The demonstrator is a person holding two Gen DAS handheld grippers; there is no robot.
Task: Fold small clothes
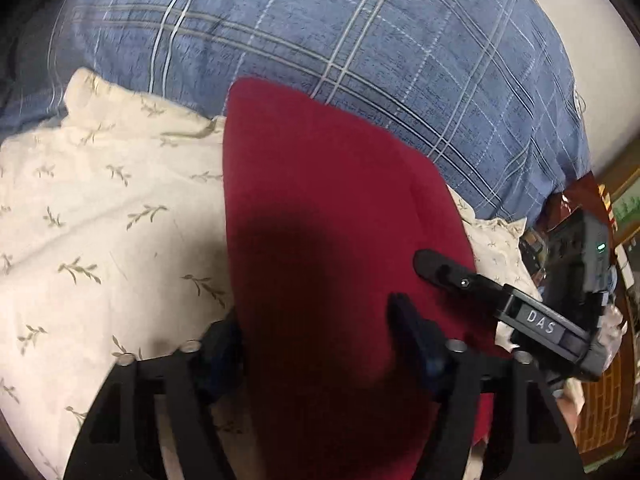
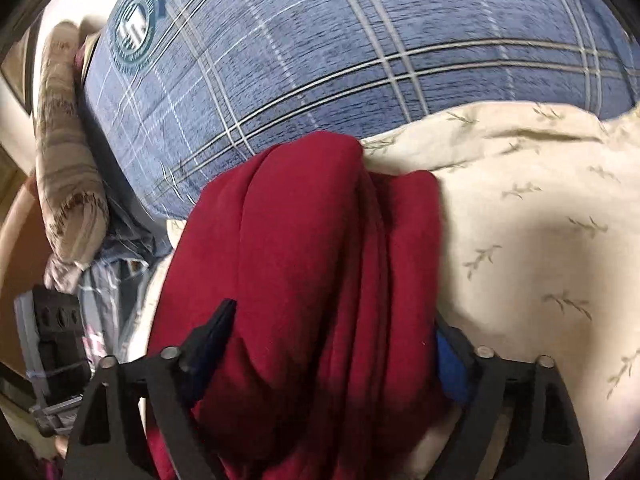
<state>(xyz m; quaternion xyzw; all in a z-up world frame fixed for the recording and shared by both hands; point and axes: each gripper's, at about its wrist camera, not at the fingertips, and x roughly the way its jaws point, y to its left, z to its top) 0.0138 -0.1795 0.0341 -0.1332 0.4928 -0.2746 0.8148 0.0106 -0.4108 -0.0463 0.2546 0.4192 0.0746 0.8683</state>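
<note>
While both grippers stand wide astride the red garment on the cream sheet, left and right, we judge a fold underway; next we must close on an edge.

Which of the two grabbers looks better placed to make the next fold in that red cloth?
Probably the right gripper: its jaws straddle the bunched red cloth. The left gripper straddles only a flat stretch.

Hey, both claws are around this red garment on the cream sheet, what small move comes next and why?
Probably lower the red garment flat onto the cream leaf-print sheet. It sits bunched in folds between the right claw, while the left claw straddles a smoother part, so neither side looks laid out yet.
</note>
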